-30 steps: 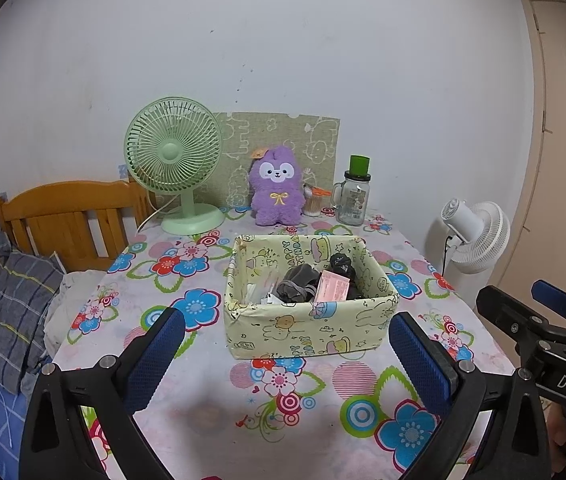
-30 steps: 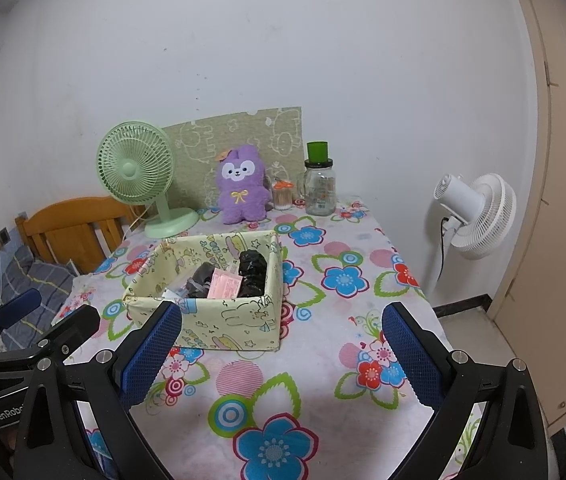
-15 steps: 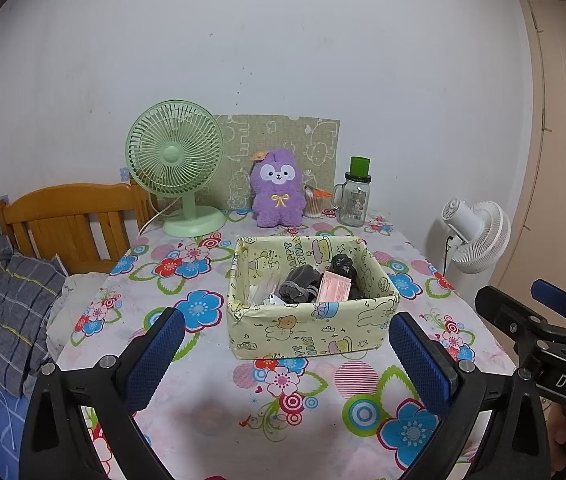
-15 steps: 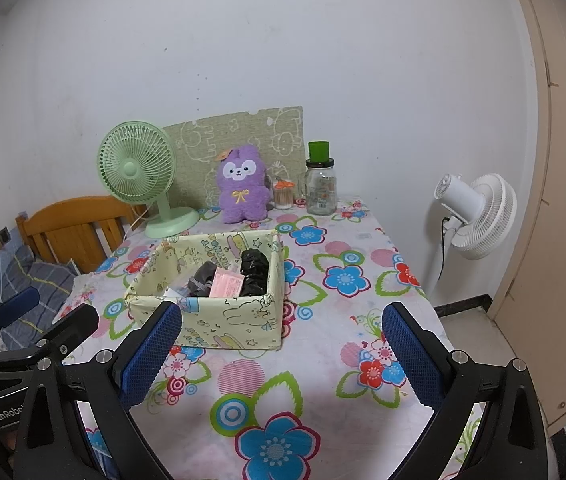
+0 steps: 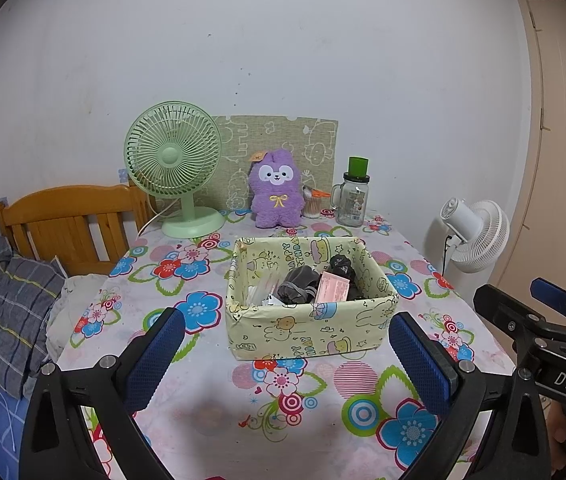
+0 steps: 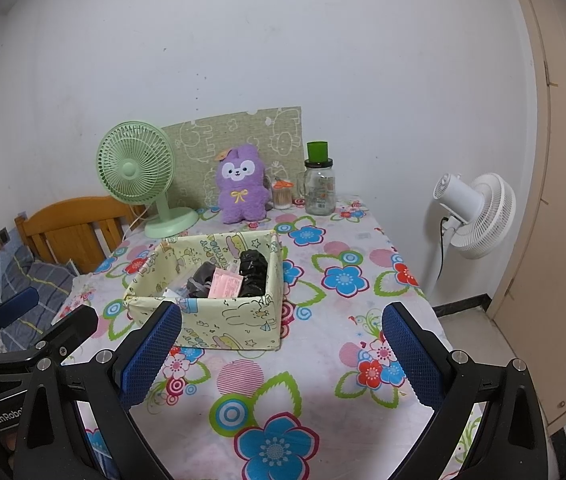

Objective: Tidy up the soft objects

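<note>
A pale yellow cartoon-print fabric box (image 5: 311, 332) (image 6: 227, 328) stands mid-table. It holds a dark grey soft bundle (image 5: 297, 286), a black bundle (image 6: 253, 272), a pink packet (image 5: 333, 288) and clear packets. A purple plush bunny (image 5: 277, 190) (image 6: 241, 184) sits upright at the back by the wall. My left gripper (image 5: 283, 354) is open and empty, above the table's front edge before the box. My right gripper (image 6: 281, 350) is open and empty, to the right of the left one.
A green desk fan (image 5: 175, 168) stands back left, a glass jar with a green lid (image 5: 353, 196) and a toothpick holder (image 5: 311, 204) back right. A wooden bed headboard (image 5: 63, 224) and pillow lie left; a white floor fan (image 6: 471, 216) and door stand right.
Both grippers have drifted slightly back from the table, so the box looks a little farther away. Both stay open and empty.
</note>
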{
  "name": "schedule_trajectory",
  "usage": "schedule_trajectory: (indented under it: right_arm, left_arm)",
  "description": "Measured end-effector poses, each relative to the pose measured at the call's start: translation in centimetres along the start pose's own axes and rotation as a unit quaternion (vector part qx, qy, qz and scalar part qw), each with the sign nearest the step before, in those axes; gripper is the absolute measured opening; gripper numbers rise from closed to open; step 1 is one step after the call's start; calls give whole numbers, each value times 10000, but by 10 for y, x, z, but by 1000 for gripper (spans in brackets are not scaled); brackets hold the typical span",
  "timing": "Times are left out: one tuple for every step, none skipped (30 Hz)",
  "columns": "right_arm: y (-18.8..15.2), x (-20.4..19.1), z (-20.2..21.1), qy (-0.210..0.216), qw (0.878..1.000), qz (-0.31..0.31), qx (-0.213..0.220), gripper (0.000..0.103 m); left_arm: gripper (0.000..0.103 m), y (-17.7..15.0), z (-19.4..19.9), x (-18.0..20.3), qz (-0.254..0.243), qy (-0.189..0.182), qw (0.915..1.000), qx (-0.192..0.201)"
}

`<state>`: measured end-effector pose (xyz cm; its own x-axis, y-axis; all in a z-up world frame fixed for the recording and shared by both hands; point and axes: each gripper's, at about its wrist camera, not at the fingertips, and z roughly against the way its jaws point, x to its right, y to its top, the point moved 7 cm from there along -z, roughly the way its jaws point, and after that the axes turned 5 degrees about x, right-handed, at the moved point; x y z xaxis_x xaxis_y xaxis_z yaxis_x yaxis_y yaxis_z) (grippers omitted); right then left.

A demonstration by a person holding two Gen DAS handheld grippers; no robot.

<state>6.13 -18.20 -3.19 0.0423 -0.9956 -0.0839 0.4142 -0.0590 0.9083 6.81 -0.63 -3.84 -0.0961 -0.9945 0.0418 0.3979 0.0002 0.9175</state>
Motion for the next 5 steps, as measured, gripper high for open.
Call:
schedule_trajectory:
  right_arm:
    - [0,0,0,1,10000,-1,0,102]
    - [0,0,0,1,10000,-2,-1,102]
    - [0,0,0,-1,10000,1,3,102]
    - [0,0,0,1,10000,2,2,102]
    - [0,0,0,1,10000,0,1,102]
  left_arm:
    - [103,0,0,0,-1,4,10000,2]
    - [103,0,0,0,-2,-1,10000,3]
    - [103,0,0,0,0,-1,10000,0]
    - [103,0,0,0,0,2,10000,4]
    - [103,0,0,0,-2,-3,10000,2]
